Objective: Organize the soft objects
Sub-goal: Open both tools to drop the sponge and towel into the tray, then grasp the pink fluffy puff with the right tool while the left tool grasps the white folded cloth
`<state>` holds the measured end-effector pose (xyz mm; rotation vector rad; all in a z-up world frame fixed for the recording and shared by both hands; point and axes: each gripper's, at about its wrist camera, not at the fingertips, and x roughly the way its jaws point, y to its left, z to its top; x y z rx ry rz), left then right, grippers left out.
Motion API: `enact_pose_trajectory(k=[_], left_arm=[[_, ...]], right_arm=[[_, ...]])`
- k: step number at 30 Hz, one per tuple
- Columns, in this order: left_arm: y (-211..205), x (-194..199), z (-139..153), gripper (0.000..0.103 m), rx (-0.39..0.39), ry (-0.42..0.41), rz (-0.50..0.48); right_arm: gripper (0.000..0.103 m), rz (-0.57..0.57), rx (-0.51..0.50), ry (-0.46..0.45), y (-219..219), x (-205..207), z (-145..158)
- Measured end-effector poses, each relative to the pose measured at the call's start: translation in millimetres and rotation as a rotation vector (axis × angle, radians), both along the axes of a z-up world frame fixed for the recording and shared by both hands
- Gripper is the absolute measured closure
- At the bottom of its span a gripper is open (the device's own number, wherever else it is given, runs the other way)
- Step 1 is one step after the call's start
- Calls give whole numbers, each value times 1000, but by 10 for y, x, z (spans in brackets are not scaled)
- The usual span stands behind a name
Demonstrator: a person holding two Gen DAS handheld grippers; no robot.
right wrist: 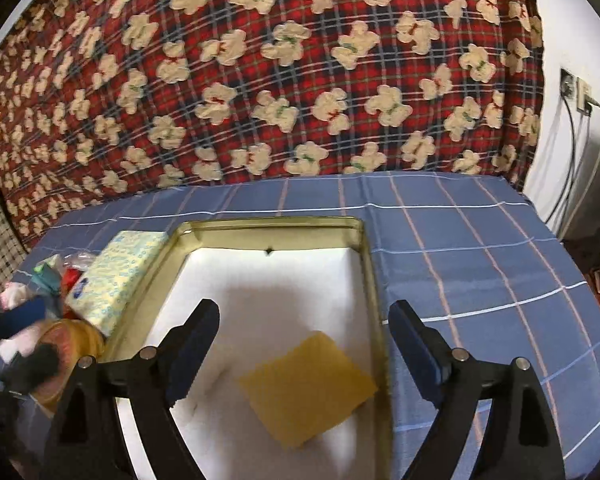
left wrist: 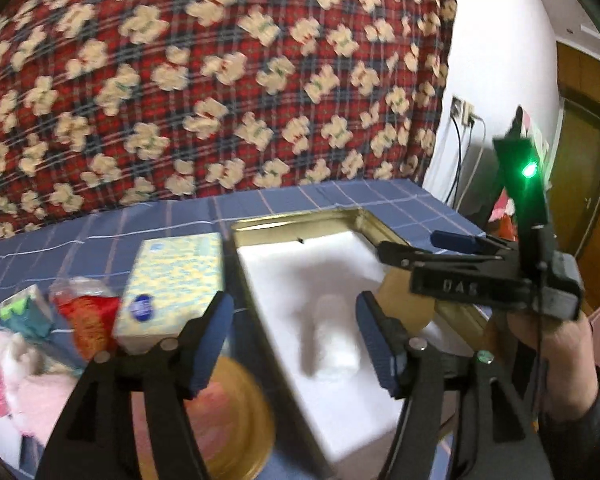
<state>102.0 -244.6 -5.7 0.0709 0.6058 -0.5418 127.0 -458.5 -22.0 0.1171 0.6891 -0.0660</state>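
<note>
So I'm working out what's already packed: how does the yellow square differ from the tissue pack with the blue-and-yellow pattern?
The yellow square lies inside the tin on its white lining; the tissue pack sits outside, against the tin's left wall. The square is flat, thin and plain yellow; the pack is a thick block, pale with a printed pattern and a blue round label. Both lie loose, with neither gripper holding them.

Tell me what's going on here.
A person holds a gripper in each hand over a gold tin lined in white, on a blue checked cloth. A yellow sponge already lies inside. Both the right gripper and the left gripper are open and empty. A tissue pack and other soft items wait left of the tin.
</note>
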Motion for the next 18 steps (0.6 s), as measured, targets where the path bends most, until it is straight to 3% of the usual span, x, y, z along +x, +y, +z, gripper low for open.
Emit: enact_pose_trajectory(k=[4,6,13,15,18], left_arm=[[364,-82,75,33,3,-39,37],[581,-97,107,27,18,-60,68],[1572,-103,163,25,99,-106,284],[1889,-133,117,17,118,-121,361],[2236,-166,18,14,123,-108,438]], right_arm=[[13,-5,-51,-6,66,0,19],[4,2,-103,-35,182,-48,48],[3,-31,-174,-84,477,-133,181],[3,-13,-163,-103,596,-173,264],[3,39,-147,-151,847,-266,407]])
